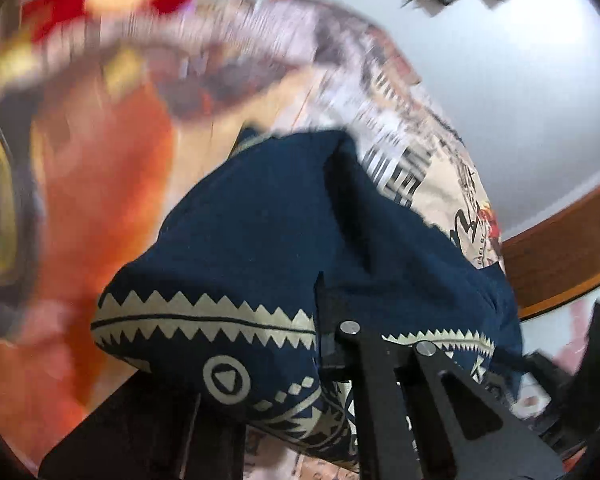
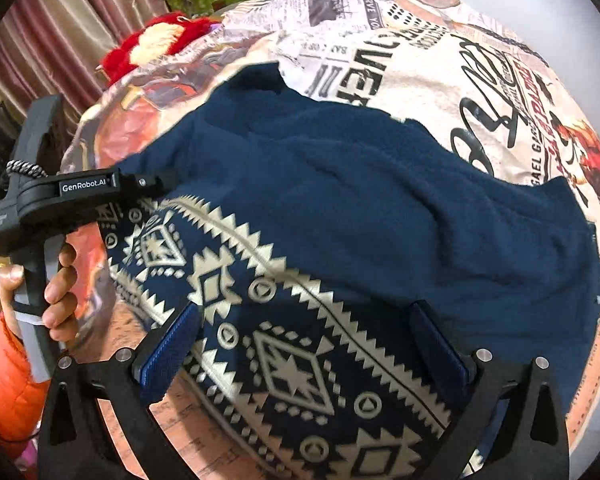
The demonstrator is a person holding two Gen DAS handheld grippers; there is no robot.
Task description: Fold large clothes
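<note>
A navy blue garment [image 2: 380,208] with a cream geometric pattern lies on a bed covered by a newspaper-print sheet [image 2: 440,68]. My right gripper [image 2: 304,340] is open just above the patterned part, its blue pads [image 2: 168,352] spread wide on either side of it. My left gripper [image 2: 156,184] shows at the left of the right wrist view, clamped on the garment's left edge. In the left wrist view the gripper [image 1: 328,340] is shut on a fold of the garment [image 1: 260,220], which drapes up over the fingers.
A red and cream plush item [image 2: 160,40] lies at the bed's far side, with curtains [image 2: 52,40] behind. A wooden bed frame edge [image 1: 560,256] and white wall [image 1: 500,80] show in the left wrist view. The holder's orange sleeve [image 2: 8,380] is at lower left.
</note>
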